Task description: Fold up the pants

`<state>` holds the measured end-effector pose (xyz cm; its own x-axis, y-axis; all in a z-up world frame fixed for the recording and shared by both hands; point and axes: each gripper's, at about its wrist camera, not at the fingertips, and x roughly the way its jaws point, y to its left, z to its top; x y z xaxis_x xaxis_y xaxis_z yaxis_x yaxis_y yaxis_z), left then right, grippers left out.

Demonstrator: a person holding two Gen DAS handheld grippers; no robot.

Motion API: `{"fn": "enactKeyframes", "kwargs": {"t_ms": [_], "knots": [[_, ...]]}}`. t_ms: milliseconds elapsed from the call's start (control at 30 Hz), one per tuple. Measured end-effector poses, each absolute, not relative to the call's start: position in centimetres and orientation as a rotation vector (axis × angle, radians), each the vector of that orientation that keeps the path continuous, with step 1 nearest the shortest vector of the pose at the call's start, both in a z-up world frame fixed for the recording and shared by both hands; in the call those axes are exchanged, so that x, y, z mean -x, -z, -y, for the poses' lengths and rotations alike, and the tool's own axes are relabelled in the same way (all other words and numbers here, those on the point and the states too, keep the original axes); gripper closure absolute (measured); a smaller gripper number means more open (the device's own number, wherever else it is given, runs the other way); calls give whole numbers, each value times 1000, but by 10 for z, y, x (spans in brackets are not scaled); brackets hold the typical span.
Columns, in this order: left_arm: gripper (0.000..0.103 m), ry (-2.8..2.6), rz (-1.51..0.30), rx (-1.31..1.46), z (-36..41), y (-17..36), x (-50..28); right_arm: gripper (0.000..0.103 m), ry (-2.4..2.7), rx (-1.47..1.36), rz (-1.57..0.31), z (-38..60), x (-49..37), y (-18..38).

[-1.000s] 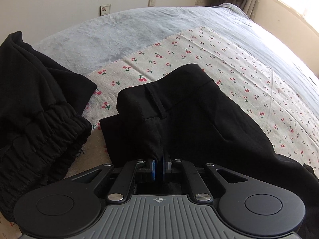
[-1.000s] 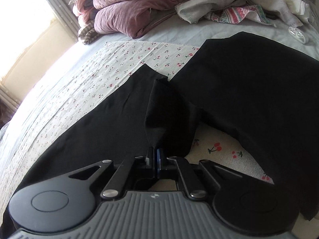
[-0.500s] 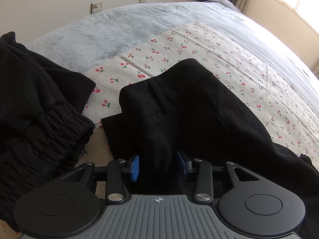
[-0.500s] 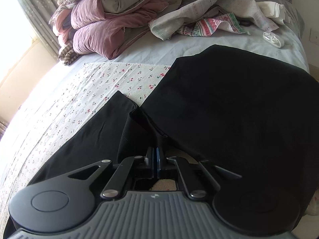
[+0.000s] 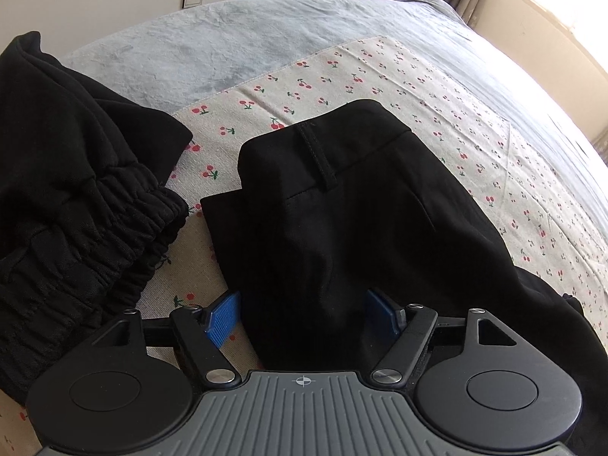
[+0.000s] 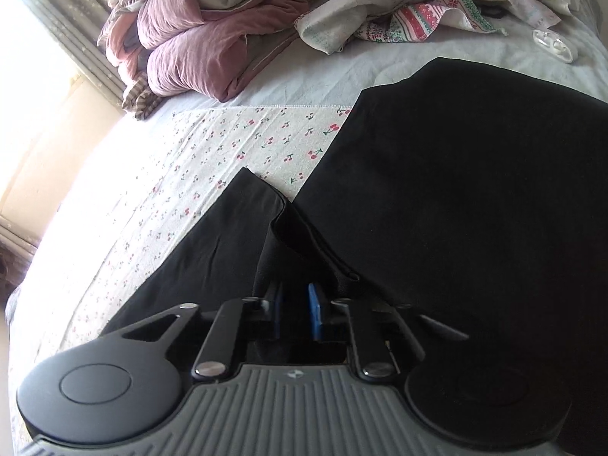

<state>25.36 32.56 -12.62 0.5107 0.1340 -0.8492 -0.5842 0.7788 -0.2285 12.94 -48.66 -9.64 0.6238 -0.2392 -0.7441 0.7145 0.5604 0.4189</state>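
On bed [image 5: 243, 49], over cherry-print cloth [image 5: 380, 76]: black pants [image 5: 342, 220] lay with waistband and belt loop [image 5: 317, 155] facing up. Left gripper [image 5: 302, 313] fingers [image 5: 224, 319] were opening, spread either side of pants' fabric, pads off it. Second black garment with elastic waist [image 5: 76, 209] bunched just beside. Right gripper [image 6: 294, 313]: blue pads stood slightly apart in frame, dark fabric seemingly between them; grip uncertain. Pink quilt [image 6: 197, 38] piled at far end.
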Motion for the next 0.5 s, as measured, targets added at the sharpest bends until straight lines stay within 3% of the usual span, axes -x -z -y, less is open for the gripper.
{"fn": "enactKeyframes", "kwargs": {"t_ms": [133,300,400,467,500], "knots": [[30,-481,-910,533,-326,118,-249,103,658,-690,-583,477,-104,75],[29,-555,-769,470,-316,85,-238,103,585,-872,-695,490,-112,106],[22,-526,-694,387,-296,70,-240,61,531,-886,-701,489,-126,109],[22,-459,-699,335,-278,68,-250,63,537,-820,-733,486,-137,106],[22,-412,-706,320,-266,69,-258,83,544,-805,-757,485,-142,107]]}}
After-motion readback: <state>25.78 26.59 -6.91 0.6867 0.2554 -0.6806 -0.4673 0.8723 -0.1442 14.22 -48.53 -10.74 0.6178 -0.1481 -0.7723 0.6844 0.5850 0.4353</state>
